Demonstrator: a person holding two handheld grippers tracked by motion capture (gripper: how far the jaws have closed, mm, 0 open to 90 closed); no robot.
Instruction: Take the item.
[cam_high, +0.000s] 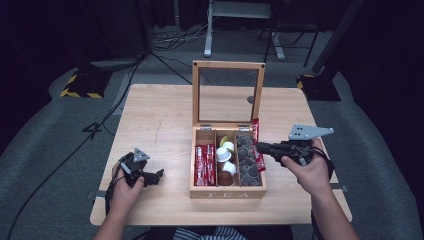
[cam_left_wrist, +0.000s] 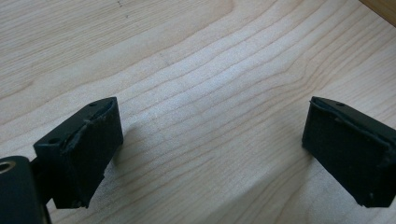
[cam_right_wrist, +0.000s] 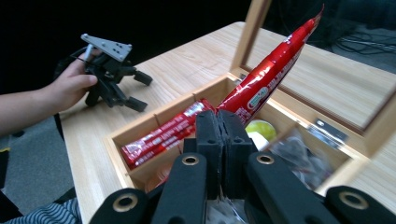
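Red foil stick sachet (cam_right_wrist: 266, 79), pinched at its lower end in my right gripper (cam_right_wrist: 223, 135)'s closed jaws above the open wooden tea box (cam_high: 227, 192), needs carrying to its compartment, while my left gripper (cam_high: 150, 176)'s jaws idle wide over the bench (cam_left_wrist: 196, 70).

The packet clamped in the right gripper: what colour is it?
Red, with small white printing; the packet shows best in the right gripper view.

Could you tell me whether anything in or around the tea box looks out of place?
One red sachet is out of line: the right gripper pinches its lower end and it slants up over the tea box, while the other red sachets lie flat in the left compartment.
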